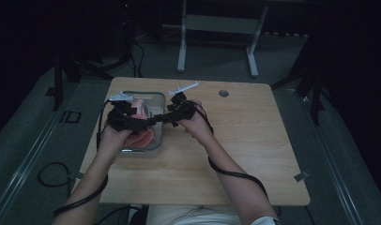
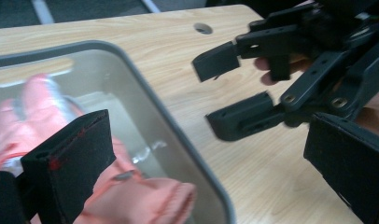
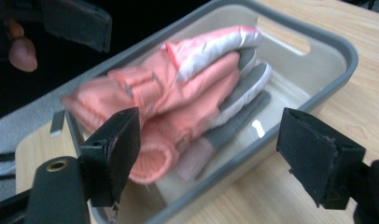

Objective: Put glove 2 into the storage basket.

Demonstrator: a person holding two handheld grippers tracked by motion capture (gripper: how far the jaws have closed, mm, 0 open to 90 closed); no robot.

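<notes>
Right gripper view: looking down at the grey tub (image 3: 339,44) sitting on the wooden table (image 3: 360,121). Lying inside the tub, pink gloves (image 3: 178,88), one piled on the other. Lying long-ways along the tub, with the white and grey finger ends pointing toward the end wall with the handle hole, and the pink cuffs pointing toward the tub's other end, close to the camera. Touching the tub floor, inside the walls, not sticking over the rim.

Hovering just above the tub's near rim, right gripper (image 3: 208,154) with jaws standing wide apart, holding nothing, pads clear of the gloves.

Left gripper view: showing the left gripper (image 2: 201,168) with jaws spread wide too, one black pad above the pink cuff, the other out past the tub rim over bare wood. Not pinching the gloves. Facing it, just beside the tub's long wall, the right gripper again, jaws open.

High view: both grippers meeting over the tub, left gripper at the tub's near left corner, right gripper at the tub's right wall. Too dark there for seeing glove details.
</notes>
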